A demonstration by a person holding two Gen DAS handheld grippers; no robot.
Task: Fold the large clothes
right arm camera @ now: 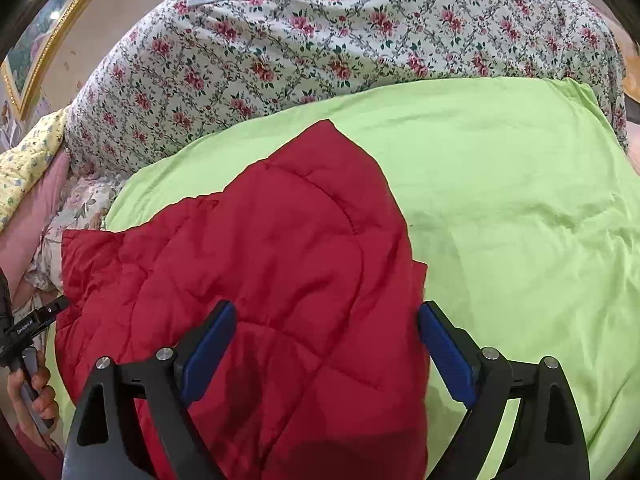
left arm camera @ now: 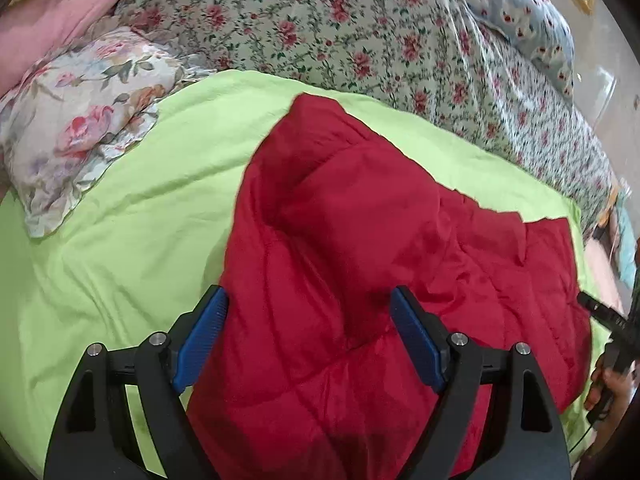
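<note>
A red quilted garment point(left arm camera: 360, 220) lies partly folded on a lime green sheet point(left arm camera: 120, 208). In the left wrist view my left gripper point(left arm camera: 309, 294) hovers over the garment's near left part. It is open, its blue pads point(left arm camera: 202, 340) are wide apart, and nothing is pinched between them. In the right wrist view my right gripper point(right arm camera: 326, 306) hangs open above the garment point(right arm camera: 260, 248), near its right edge. Its right pad point(right arm camera: 446, 356) is over the green sheet point(right arm camera: 520, 220). A hand point(left arm camera: 608, 388) at the right edge of the left wrist view holds the other tool.
A rose-patterned quilt point(left arm camera: 320, 20) is bunched up behind the green sheet. A floral pillow point(left arm camera: 80, 128) and a pink cushion point(left arm camera: 52, 28) lie at the left, and a blue floral pillow point(left arm camera: 528, 20) at the far right. A gold-framed picture point(right arm camera: 36, 52) leans at the left.
</note>
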